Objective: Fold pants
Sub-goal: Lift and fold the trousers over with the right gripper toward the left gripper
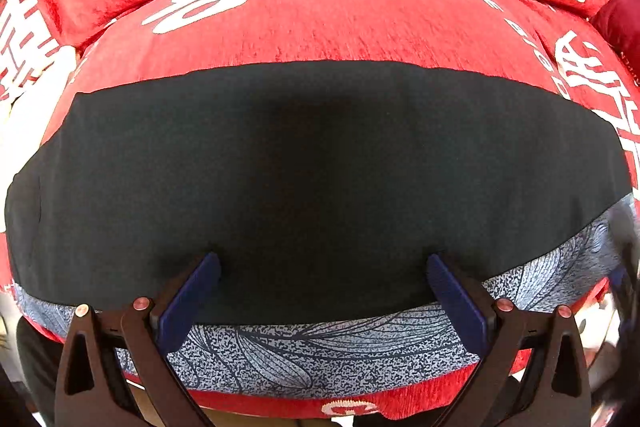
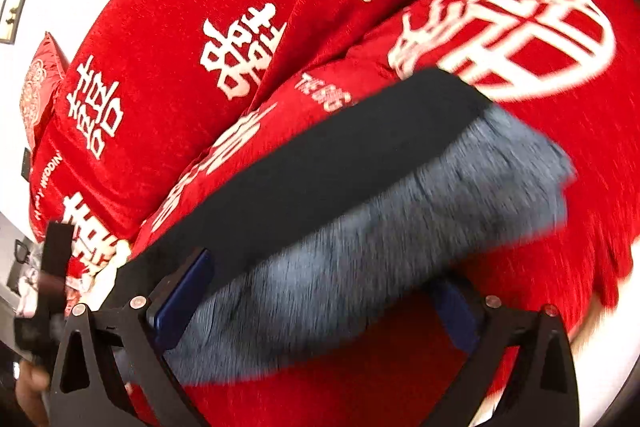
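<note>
The pants (image 1: 320,167) lie folded flat on a red sofa seat: a wide black panel over a blue-grey leaf-patterned layer (image 1: 320,351) that shows along the near edge. My left gripper (image 1: 322,263) is open, its blue-padded fingers (image 1: 188,299) spread over the near edge of the black panel, holding nothing. In the right wrist view the pants (image 2: 320,171) run diagonally, blurred by motion, with the patterned layer (image 2: 380,235) nearest. My right gripper (image 2: 324,275) is open above the patterned layer's near end, holding nothing.
The red sofa cushion (image 1: 320,23) with white lettering carries the pants. Red back cushions (image 2: 192,39) rise behind it. A white wall with framed pictures (image 2: 14,15) shows at far left of the right wrist view. The left gripper's black frame (image 2: 56,255) is at left.
</note>
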